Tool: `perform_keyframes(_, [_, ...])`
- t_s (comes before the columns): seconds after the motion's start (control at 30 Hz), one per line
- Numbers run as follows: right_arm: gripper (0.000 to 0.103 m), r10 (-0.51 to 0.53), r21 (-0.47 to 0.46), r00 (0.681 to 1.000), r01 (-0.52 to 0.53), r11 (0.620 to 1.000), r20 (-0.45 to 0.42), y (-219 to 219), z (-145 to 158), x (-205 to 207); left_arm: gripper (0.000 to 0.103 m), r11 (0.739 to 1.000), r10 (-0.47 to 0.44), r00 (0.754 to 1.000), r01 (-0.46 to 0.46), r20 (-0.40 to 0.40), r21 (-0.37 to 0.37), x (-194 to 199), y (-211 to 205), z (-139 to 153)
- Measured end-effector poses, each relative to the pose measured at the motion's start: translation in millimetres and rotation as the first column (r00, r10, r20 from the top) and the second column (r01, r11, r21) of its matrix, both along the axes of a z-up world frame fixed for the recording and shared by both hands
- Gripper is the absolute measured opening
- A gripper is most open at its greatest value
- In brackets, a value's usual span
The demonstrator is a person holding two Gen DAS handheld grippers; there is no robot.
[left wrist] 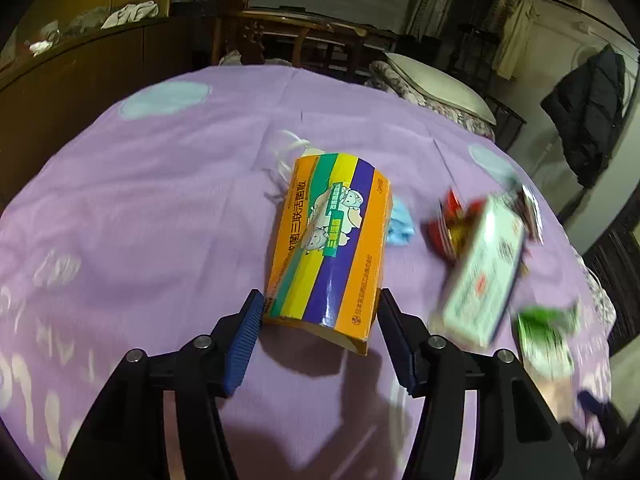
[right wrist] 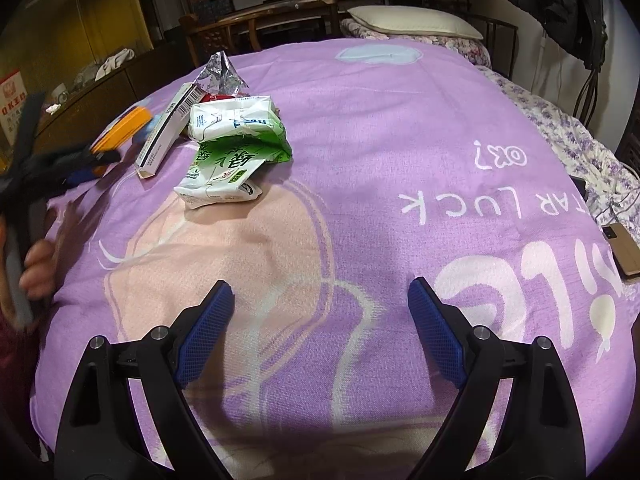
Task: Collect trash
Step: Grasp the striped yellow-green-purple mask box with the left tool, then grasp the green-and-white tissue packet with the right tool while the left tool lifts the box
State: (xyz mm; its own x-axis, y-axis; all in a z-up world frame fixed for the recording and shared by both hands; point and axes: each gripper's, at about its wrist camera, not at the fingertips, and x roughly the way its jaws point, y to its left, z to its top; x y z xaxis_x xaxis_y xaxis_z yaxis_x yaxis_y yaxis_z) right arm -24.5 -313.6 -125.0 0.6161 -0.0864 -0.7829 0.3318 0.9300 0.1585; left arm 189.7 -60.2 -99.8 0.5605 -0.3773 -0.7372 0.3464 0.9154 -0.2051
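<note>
Left wrist view. One left claw, two blue ribbed pads, jaws half-wide with the near end of one striped box between them; the left pad meets the box's corner, the right pad stands just clear, so a firm grip cannot be told. Box: glossy card, bands of orange, green, yellow and purple, cartoon figures and printed characters, lying on the purple bedspread. Beside it: one crumpled blue scrap, one white string piece, one pale oblong carton (blurred), one red wrapper, one green-and-white packet.

Right wrist view. One right claw, two blue cross-hatched pads, jaws wide, nothing between them, over the woven bedspread with white lettering. Trash heap at upper left: two soft green-and-white packets, crumpled; one narrow white carton with barcode; one silver foil wrapper, peaked; the orange box partly hidden. One hand, blurred, at the left edge. One phone on the right.
</note>
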Motion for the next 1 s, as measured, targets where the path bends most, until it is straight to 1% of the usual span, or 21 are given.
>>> perform_keyframes(0.1, [0.087,0.001,-0.002,1.0,-0.001,1.0,-0.002,1,0,0,0.065,1.0,-0.025,1.0,0.025,-0.014,-0.007,-21,7,-3])
perform_keyframes(0.13, [0.087,0.001,-0.002,1.0,-0.001,1.0,-0.002,1,0,0,0.073,1.0,-0.029,0.999,0.029,-0.013,-0.005,-27,8,-3])
perform_keyframes(0.23, [0.087,0.001,-0.001,1.0,-0.001,1.0,-0.001,1,0,0,0.086,0.999,-0.032,0.999,0.032,0.007,-0.019,-26,10,0])
perform_keyframes(0.3, [0.087,0.001,-0.001,1.0,-0.001,1.0,-0.001,1,0,0,0.087,0.999,-0.029,0.999,0.029,0.015,-0.021,-20,6,6])
perform_keyframes(0.37, [0.087,0.0,-0.001,1.0,0.0,1.0,0.0,1,0,0,0.087,0.999,-0.035,0.999,0.035,0.027,-0.023,-10,-1,10])
perform_keyframes(0.43, [0.087,0.0,-0.005,1.0,0.0,1.0,-0.002,2,1,1,0.087,0.999,-0.033,0.999,0.033,0.016,0.011,-1,-11,5])
perform_keyframes(0.47, [0.087,0.0,-0.011,1.0,0.0,1.0,-0.003,3,2,2,0.086,0.999,-0.027,1.0,0.027,-0.005,0.046,5,-16,-4])
perform_keyframes(0.5, [0.087,0.005,-0.012,1.0,-0.005,1.0,0.001,4,4,4,0.082,0.996,-0.02,0.999,0.023,-0.035,0.085,8,-20,-14])
perform_keyframes(0.53, [0.087,0.015,-0.008,1.0,-0.015,1.0,0.013,5,7,7,0.079,0.994,-0.016,0.999,0.021,-0.045,0.107,10,-21,-18])
perform_keyframes(0.57, [0.087,0.022,0.002,0.999,-0.022,1.0,0.03,6,12,12,0.077,0.994,-0.018,1.0,0.02,-0.024,0.111,6,-21,-15])
perform_keyframes(0.63, [0.087,0.026,0.025,0.997,-0.028,0.999,0.074,6,20,23,0.07,0.995,-0.041,0.999,0.042,-0.007,0.086,3,-19,-12])
perform_keyframes(0.67, [0.087,0.031,0.04,0.995,-0.035,0.999,0.092,6,24,32,0.069,0.995,-0.04,0.999,0.041,-0.006,0.093,2,-18,-13])
perform_keyframes(0.73, [0.087,0.043,0.068,0.994,-0.05,0.996,0.099,6,27,53,0.066,0.995,-0.041,0.999,0.041,0.003,0.094,1,-18,-12])
perform_keyframes(0.9, [0.087,0.047,0.138,0.995,-0.06,0.989,0.091,6,23,88,0.063,0.998,-0.052,0.998,0.052,0.016,0.038,-2,-12,-7])
perform_keyframes(1.0, [0.087,0.011,0.134,0.995,-0.024,0.991,0.1,0,20,98,0.063,0.999,-0.05,0.998,0.05,0.026,0.017,-5,-10,-4])
